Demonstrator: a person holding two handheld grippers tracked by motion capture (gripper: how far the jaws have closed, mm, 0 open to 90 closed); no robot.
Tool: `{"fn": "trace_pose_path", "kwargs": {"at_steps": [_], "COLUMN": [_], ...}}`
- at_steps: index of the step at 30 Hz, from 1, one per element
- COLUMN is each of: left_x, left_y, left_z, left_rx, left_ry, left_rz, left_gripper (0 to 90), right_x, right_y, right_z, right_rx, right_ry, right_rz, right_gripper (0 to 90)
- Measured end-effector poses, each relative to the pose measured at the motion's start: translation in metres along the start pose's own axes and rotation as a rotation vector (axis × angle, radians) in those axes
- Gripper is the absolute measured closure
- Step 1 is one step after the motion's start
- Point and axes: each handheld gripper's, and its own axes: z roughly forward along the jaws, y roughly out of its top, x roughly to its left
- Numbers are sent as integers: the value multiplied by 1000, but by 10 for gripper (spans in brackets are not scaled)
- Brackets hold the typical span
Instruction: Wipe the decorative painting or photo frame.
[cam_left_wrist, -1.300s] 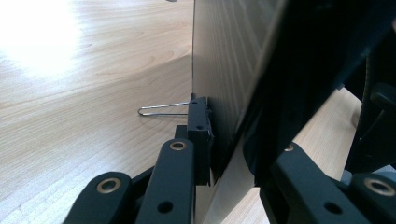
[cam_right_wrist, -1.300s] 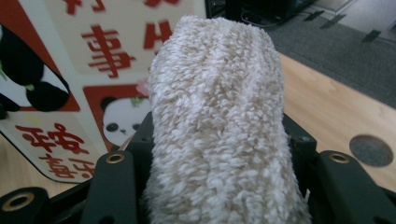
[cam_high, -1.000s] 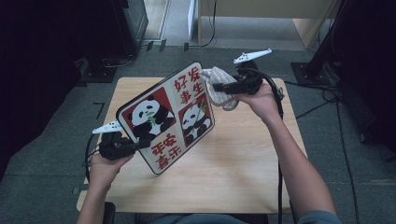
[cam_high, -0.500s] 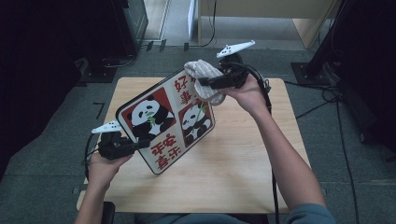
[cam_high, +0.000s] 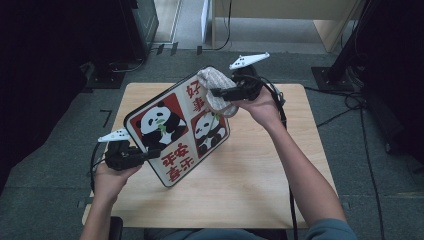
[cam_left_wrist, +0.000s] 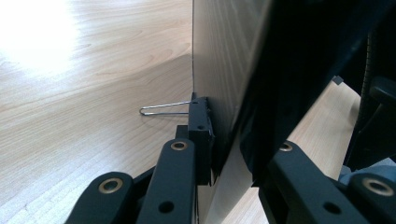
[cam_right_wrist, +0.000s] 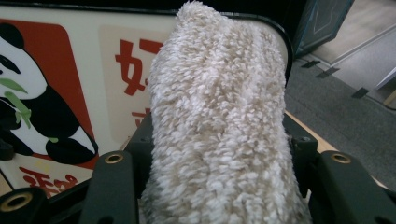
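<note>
A panda sign board (cam_high: 175, 135) with red Chinese characters stands tilted over the wooden table (cam_high: 260, 180). My left gripper (cam_high: 145, 155) is shut on its lower left edge. In the left gripper view the jaws of my left gripper (cam_left_wrist: 229, 158) clamp the board (cam_left_wrist: 219, 56) beside a black clip (cam_left_wrist: 200, 126) with a wire handle. My right gripper (cam_high: 217, 95) is shut on a fluffy white cloth (cam_high: 212, 87), which rests against the board's upper right corner. In the right gripper view the cloth (cam_right_wrist: 219, 121) bulges out between the jaws of my right gripper (cam_right_wrist: 219, 158), in front of the board (cam_right_wrist: 93, 60).
Grey carpet surrounds the table. Dark equipment (cam_high: 50, 60) stands at the left, cables (cam_high: 350, 100) trail over the floor at the right, and light wooden furniture (cam_high: 280, 20) stands beyond the far edge.
My right gripper has carried the cloth leftward, from beside the board's right edge onto its upper corner. The left gripper and the board have stayed put.
</note>
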Motion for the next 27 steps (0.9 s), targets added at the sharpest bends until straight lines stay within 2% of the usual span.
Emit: {"fn": "trace_pose_path", "kwargs": {"at_steps": [4,16,27], "left_x": [1,2,2], "left_y": [1,2,2], "left_z": [0,-1,-1], "left_rx": [1,4,4], "left_ry": [-5,-9,-12], "left_rz": [-7,-11,-10], "left_gripper": [800,798,797], "right_x": [0,0,0], "right_y": [-3,-19,-24], "right_z": [4,15,18], "right_rx": [19,23,35], "right_ry": [9,14,17], "right_rz": [2,5,1], "right_gripper": [455,453,452]}}
